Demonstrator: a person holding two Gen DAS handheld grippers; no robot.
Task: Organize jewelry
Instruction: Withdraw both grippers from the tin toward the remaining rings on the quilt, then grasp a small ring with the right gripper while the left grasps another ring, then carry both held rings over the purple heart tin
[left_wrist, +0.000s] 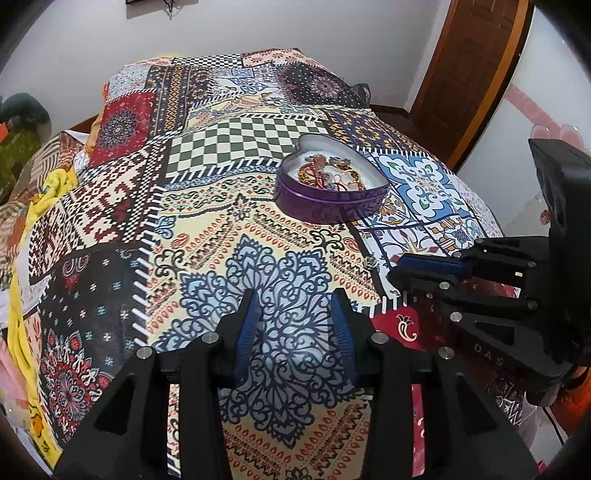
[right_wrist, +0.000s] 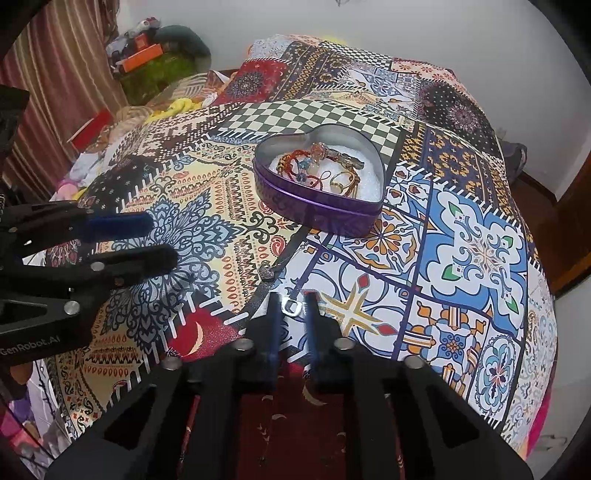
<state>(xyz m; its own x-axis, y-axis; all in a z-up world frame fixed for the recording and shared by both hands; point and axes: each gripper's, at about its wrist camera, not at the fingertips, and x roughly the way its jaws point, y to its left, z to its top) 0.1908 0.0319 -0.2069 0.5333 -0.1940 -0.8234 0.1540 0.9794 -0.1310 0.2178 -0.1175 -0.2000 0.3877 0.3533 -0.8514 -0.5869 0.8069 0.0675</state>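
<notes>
Illumination is even, diffuse and moderately bright. Shadows are soft beneath the purple heart-shaped metal tin (right_wrist: 317, 206). Fisheye distortion curves the patterned patchwork bedspread (left_wrist: 229, 236); corners vignette black. Near black plastic gripper fingers (right_wrist: 275, 325) appear slightly blurred.

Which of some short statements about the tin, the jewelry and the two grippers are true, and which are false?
1. The heart-shaped tin is closed with a lid. False: it is open, with jewelry inside.
2. The tin stands on the patterned bedcover. True.
3. The left gripper holds a bracelet. False: it is open, with nothing between its fingers.
4. A small silver piece sits between the fingertips of the right gripper. True.
</notes>
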